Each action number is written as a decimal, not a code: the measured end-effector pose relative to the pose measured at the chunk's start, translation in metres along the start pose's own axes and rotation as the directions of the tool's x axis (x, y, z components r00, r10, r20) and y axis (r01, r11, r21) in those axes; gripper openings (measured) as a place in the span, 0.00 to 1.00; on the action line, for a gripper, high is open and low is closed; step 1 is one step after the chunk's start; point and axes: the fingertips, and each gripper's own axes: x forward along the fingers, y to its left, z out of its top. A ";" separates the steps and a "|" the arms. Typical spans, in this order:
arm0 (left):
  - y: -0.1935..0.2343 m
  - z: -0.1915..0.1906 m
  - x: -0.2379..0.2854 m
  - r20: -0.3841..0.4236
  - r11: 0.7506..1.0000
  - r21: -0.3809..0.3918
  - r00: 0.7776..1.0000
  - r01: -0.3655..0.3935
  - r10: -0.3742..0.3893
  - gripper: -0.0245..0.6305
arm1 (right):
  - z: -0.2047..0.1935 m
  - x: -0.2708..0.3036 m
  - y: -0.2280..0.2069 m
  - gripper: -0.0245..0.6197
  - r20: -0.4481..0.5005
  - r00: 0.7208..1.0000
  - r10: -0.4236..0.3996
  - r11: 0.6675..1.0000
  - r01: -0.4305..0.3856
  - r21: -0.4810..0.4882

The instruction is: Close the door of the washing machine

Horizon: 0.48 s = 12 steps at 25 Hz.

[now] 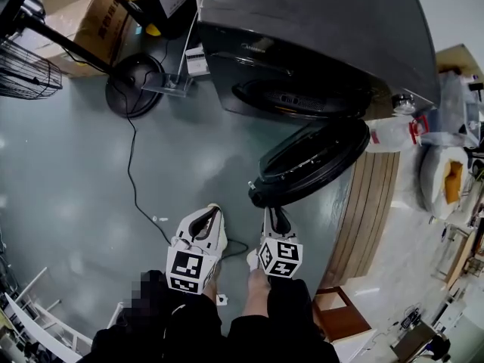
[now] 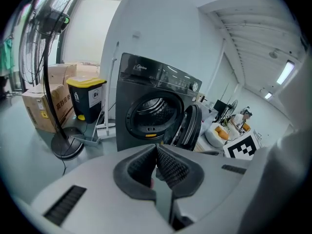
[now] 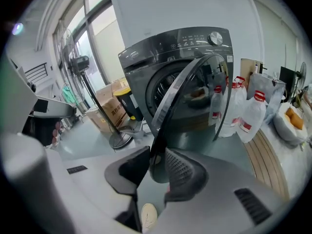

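The right gripper (image 3: 157,155) has its jaws clamped on the rim of the round glass door (image 3: 192,96), at the edge farthest from the hinge. The left gripper (image 2: 156,150) hangs just beside it, clear of the door, its jaws pressed together on nothing. The door stands swung wide open in front of the washing machine (image 2: 146,116), leaving the drum opening uncovered. Left of the washing machine are a yellow-lidded bin (image 2: 87,100), cardboard boxes (image 2: 44,111) and a fan's round base (image 2: 66,148). Red-capped plastic jugs (image 3: 253,118) stand to its right.
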 end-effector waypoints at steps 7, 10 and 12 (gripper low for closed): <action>0.037 0.011 0.007 0.007 1.000 -0.010 1.000 0.004 -0.004 0.07 | 0.018 0.026 0.024 0.22 0.006 1.000 -0.001 1.000 0.001 0.001; 0.054 0.015 0.009 0.008 1.000 -0.013 1.000 0.009 -0.009 0.07 | 0.026 0.036 0.034 0.22 0.008 1.000 -0.004 1.000 0.004 0.010; 0.064 0.022 0.011 0.007 1.000 -0.013 1.000 0.008 -0.008 0.07 | 0.034 0.043 0.040 0.22 0.010 1.000 -0.005 1.000 0.005 0.017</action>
